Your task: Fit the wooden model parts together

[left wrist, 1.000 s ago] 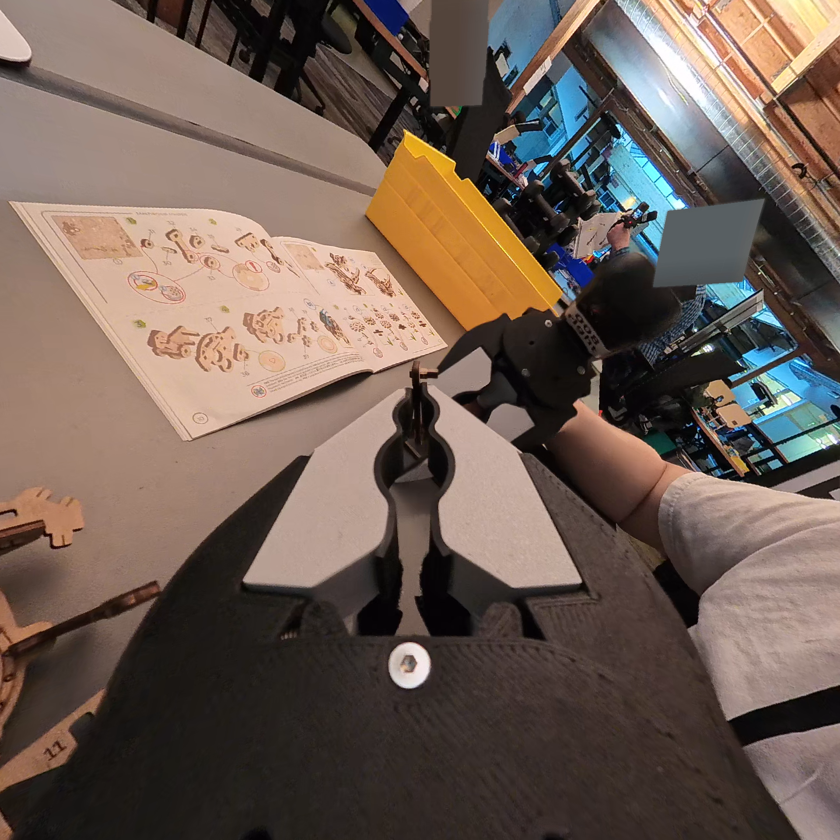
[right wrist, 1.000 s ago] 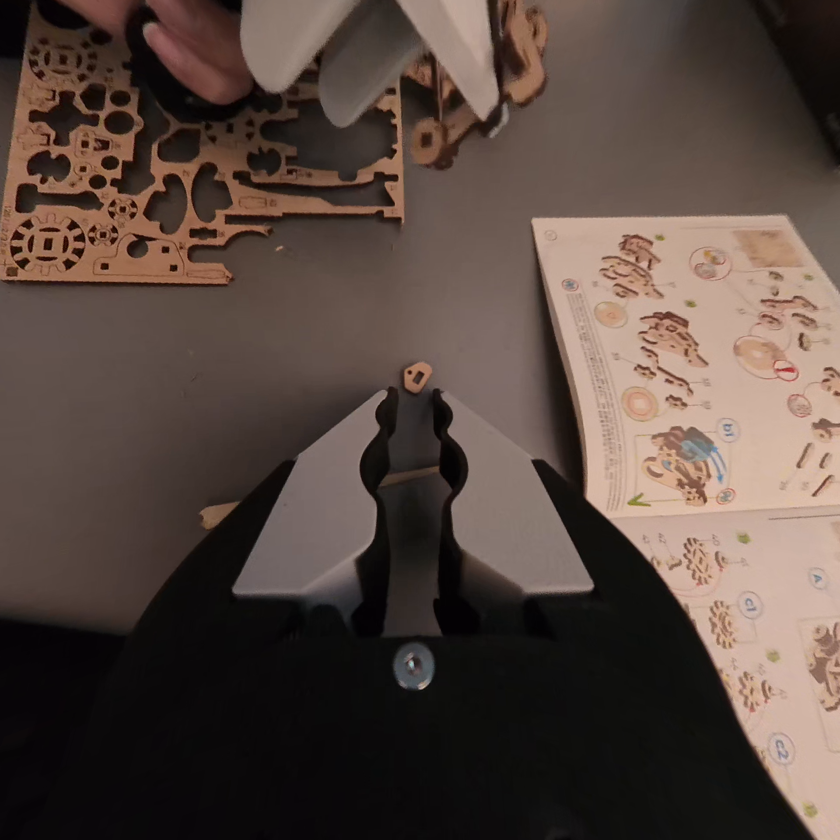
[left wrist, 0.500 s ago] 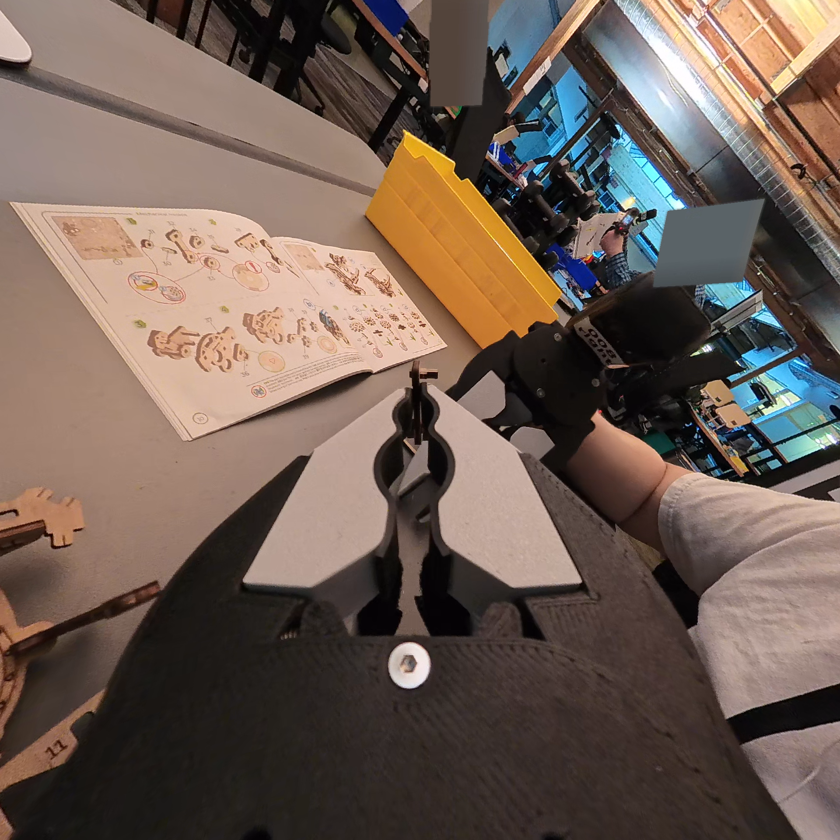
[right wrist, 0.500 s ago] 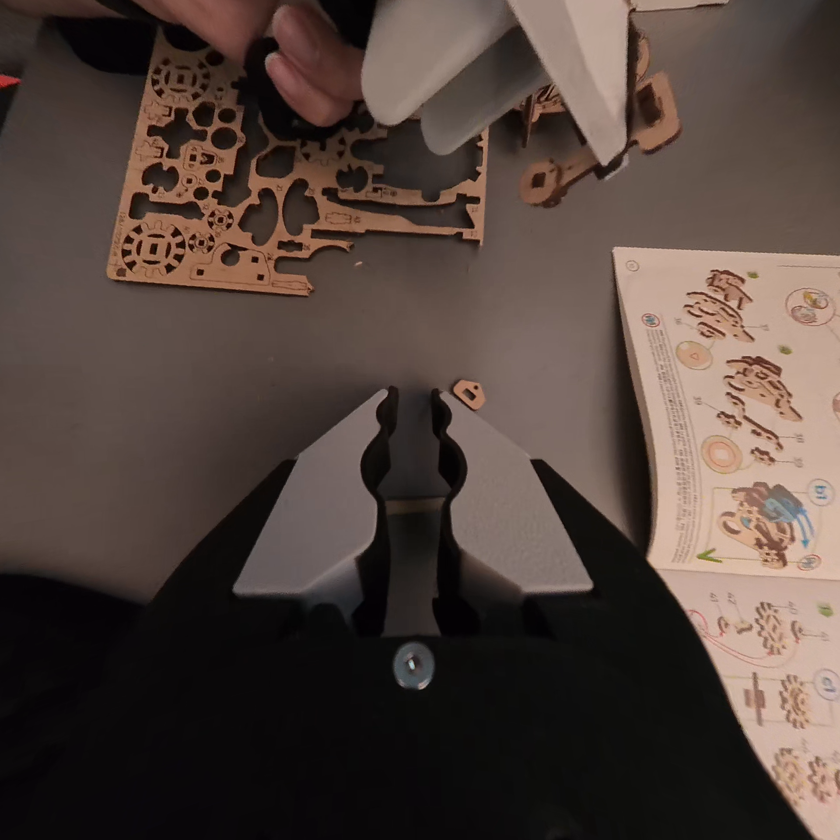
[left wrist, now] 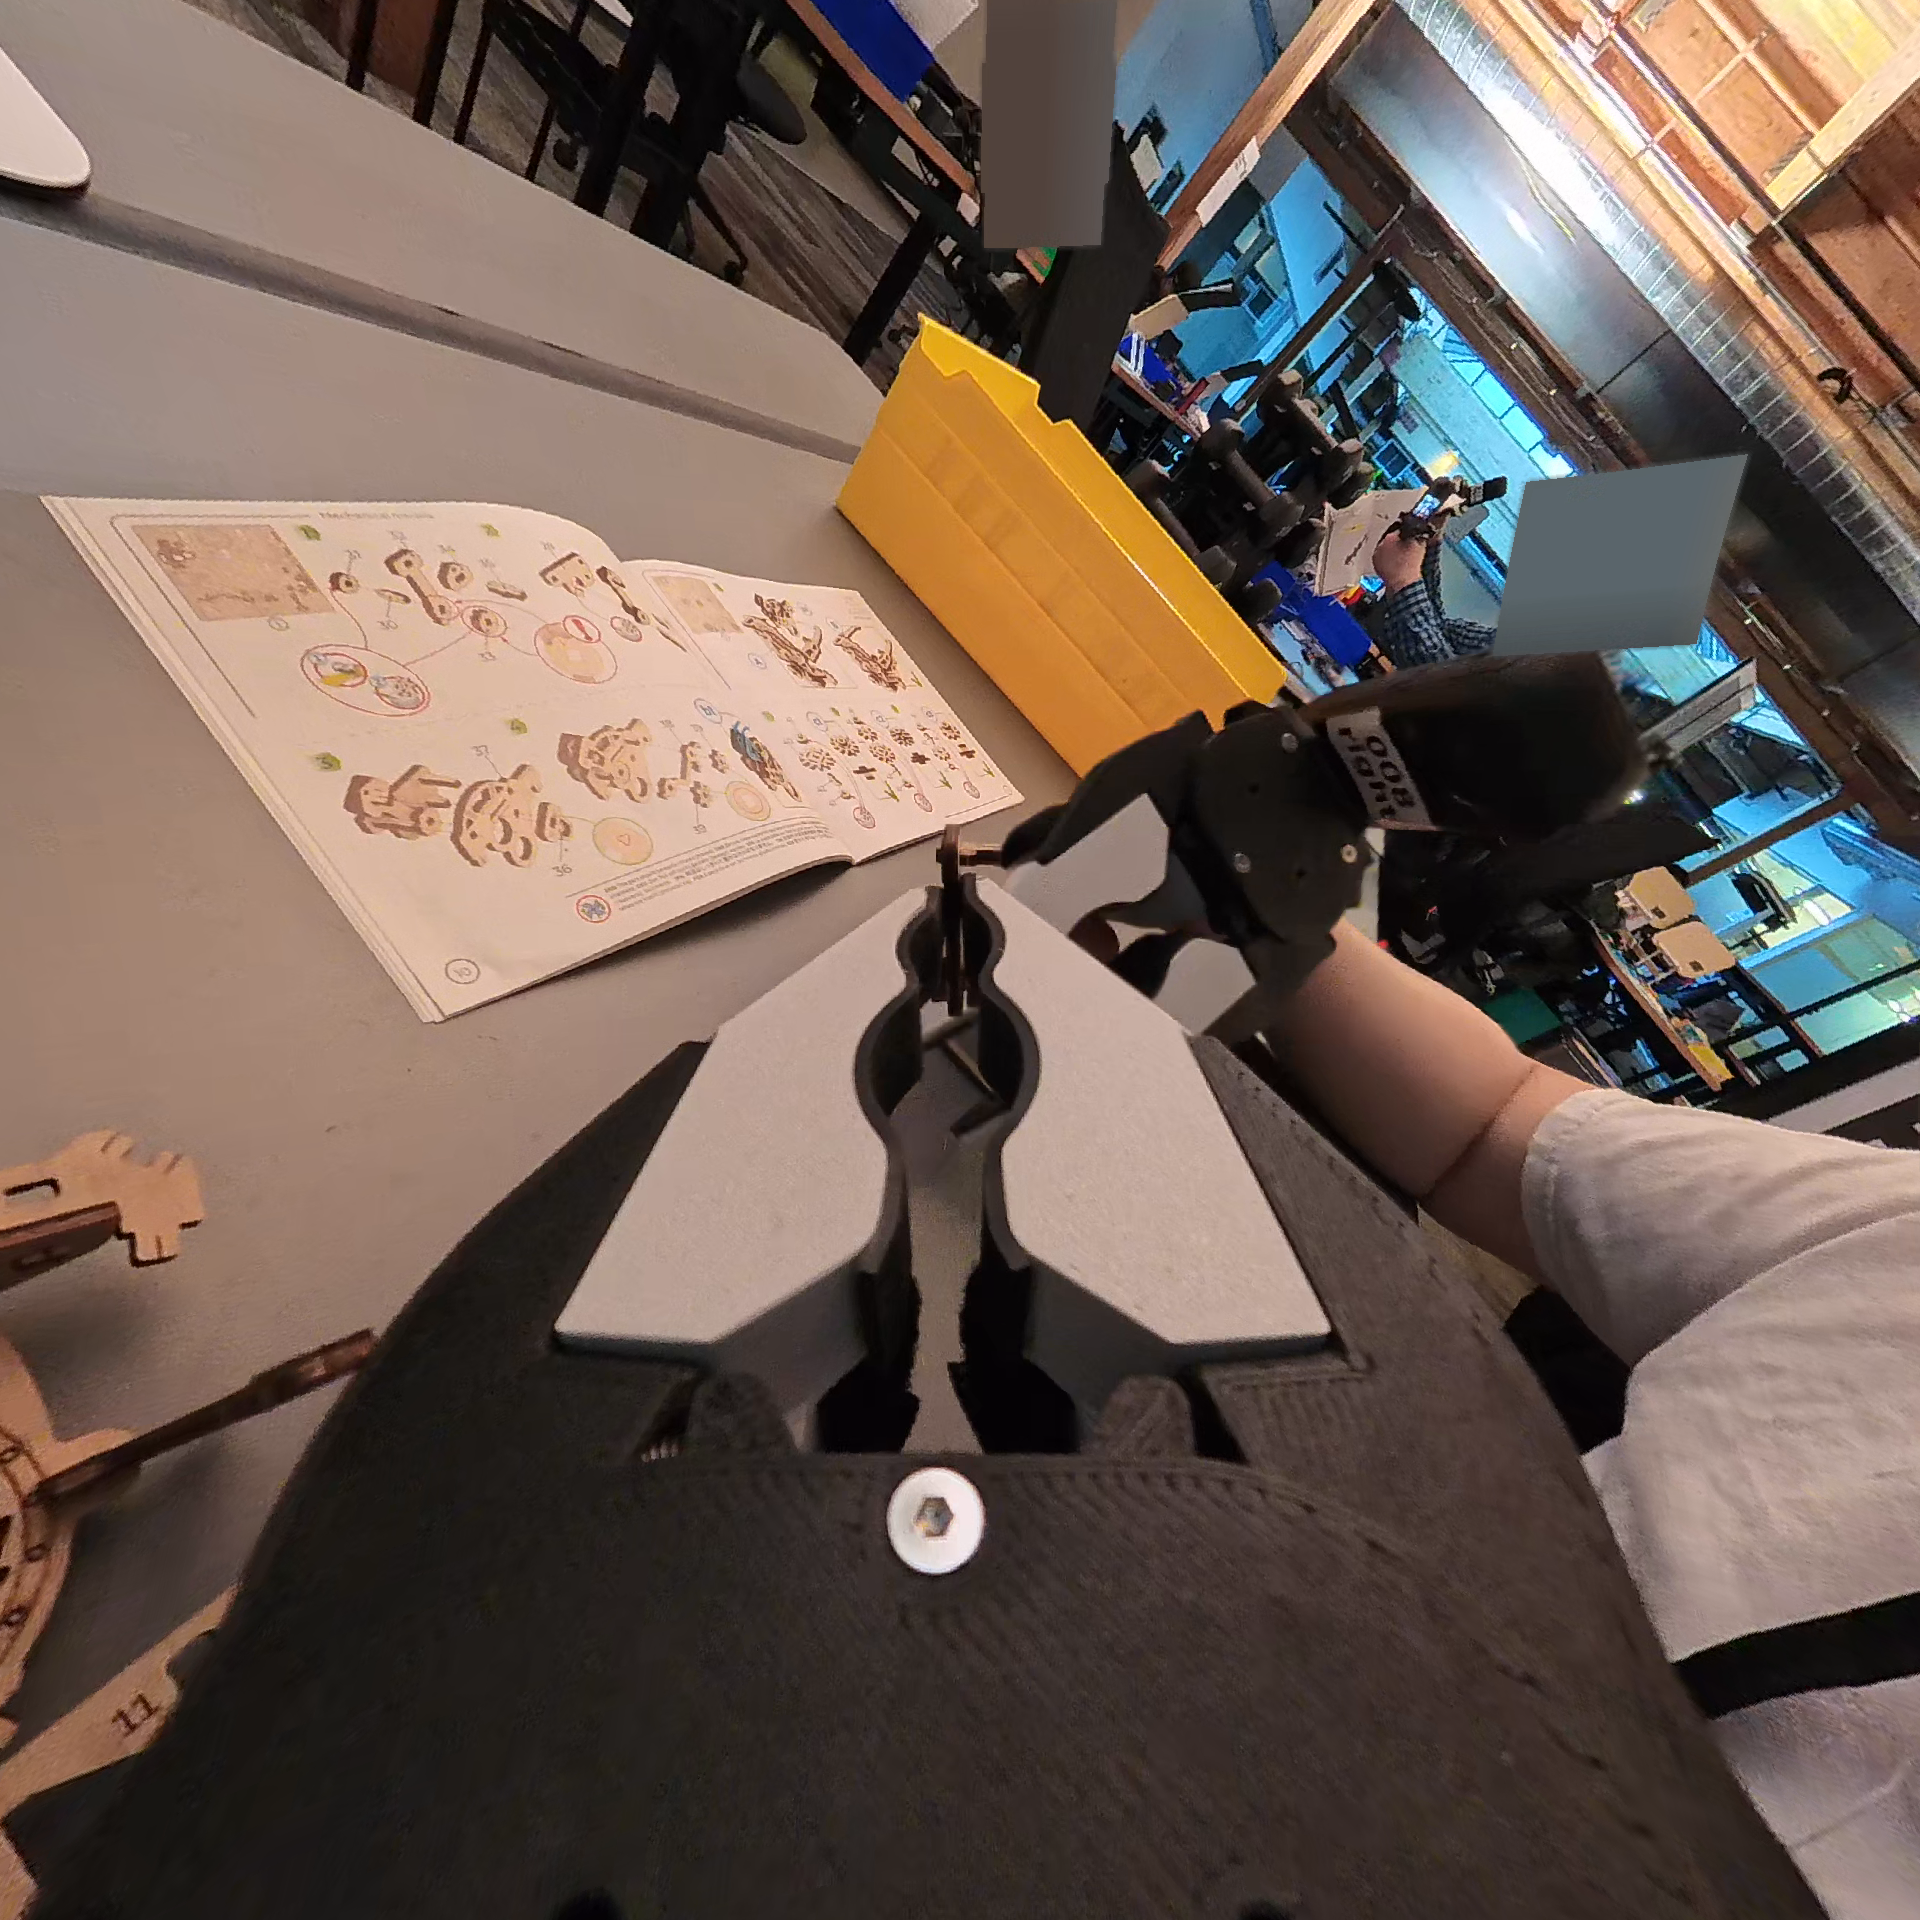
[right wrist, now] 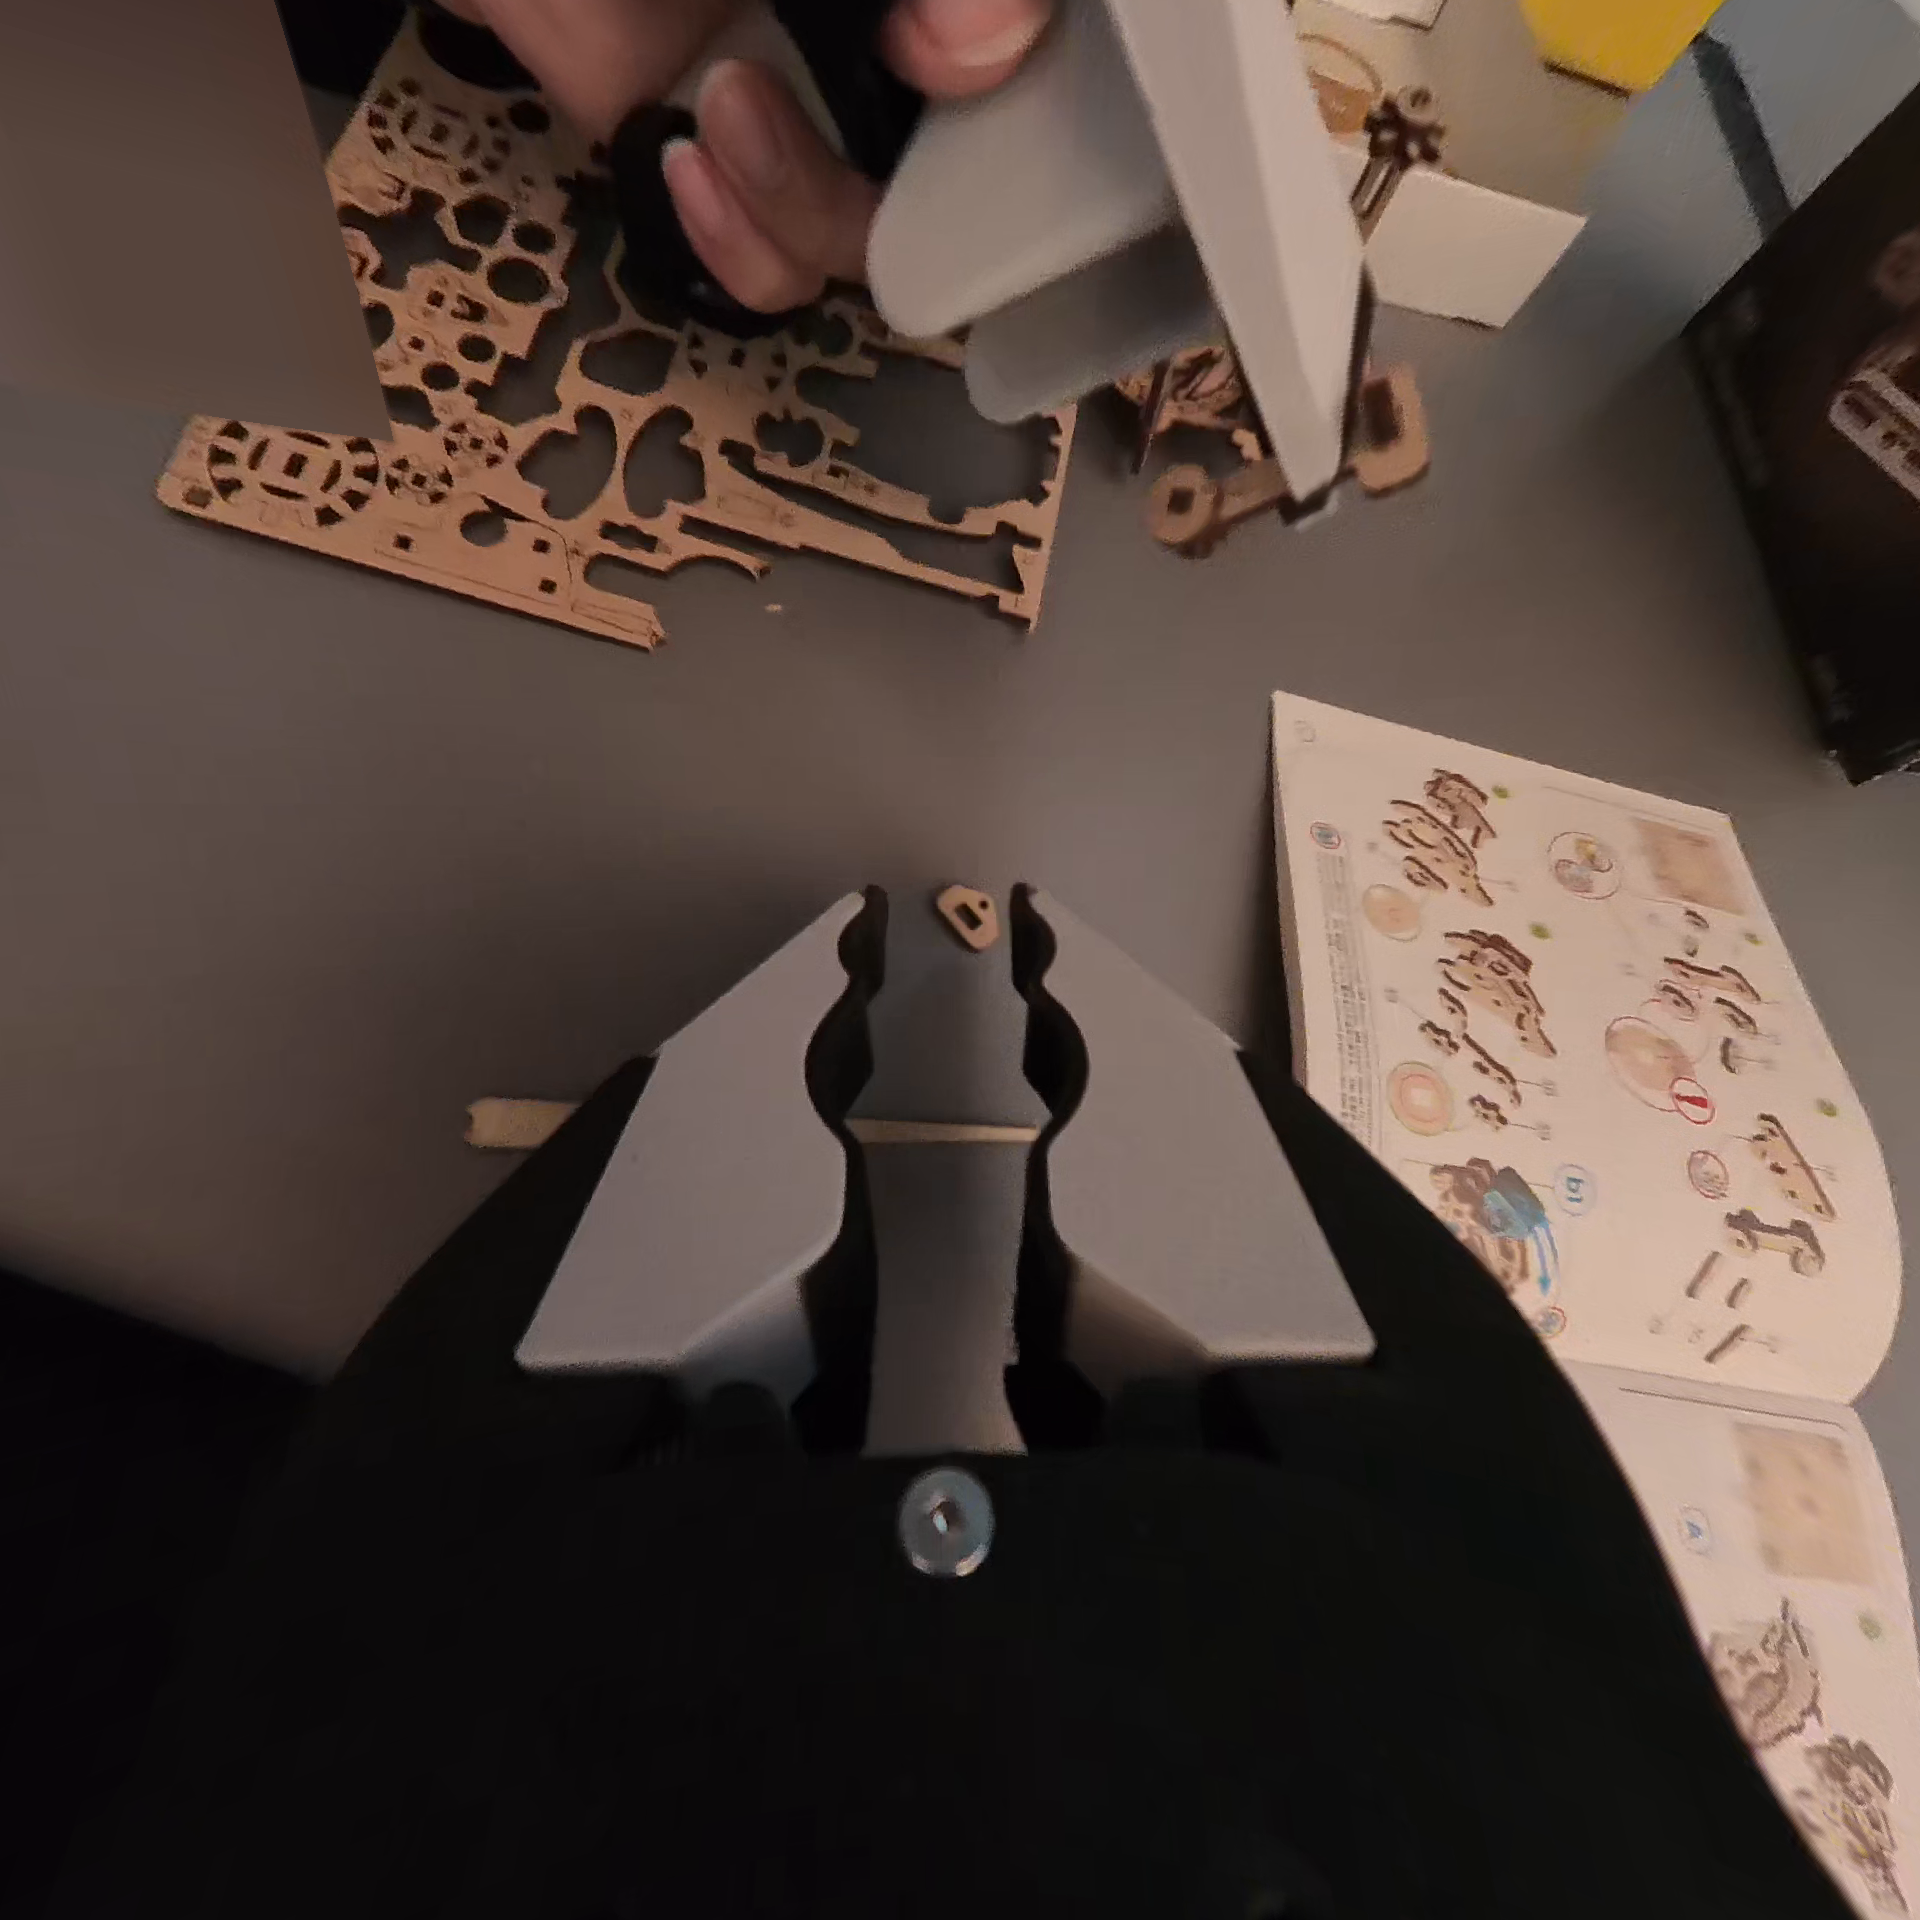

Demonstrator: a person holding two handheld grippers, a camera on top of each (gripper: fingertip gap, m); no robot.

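My left gripper (left wrist: 951, 920) is shut on a thin dark wooden part (left wrist: 951, 868) that sticks up edge-on from its tips. It also shows at the top of the right wrist view (right wrist: 1309, 488), held by a hand. My right gripper (right wrist: 948, 904) is open and points down at the grey table. A small tan wooden piece with a slot (right wrist: 968, 916) lies on the table between its fingertips. In the left wrist view the right gripper (left wrist: 1044, 888) hangs just right of the held part. A partly built wooden model (right wrist: 1236, 468) lies under the left gripper.
A punched-out wooden sheet (right wrist: 623, 468) lies at the far left. An open instruction booklet (right wrist: 1558, 1039) lies to the right. A wooden stick (right wrist: 520, 1122) runs under my right gripper. A black box (right wrist: 1818, 416), a white box (right wrist: 1455, 239) and a yellow bin (left wrist: 1039, 582) stand beyond. Loose model parts (left wrist: 94, 1205) lie at left. Across from one pair of fingers to the other is roughly 8 cm.
My right gripper has shifted over the table so the small slotted piece now sits between its open tips. In the left wrist view it has come closer to the held part. The left gripper stays shut.
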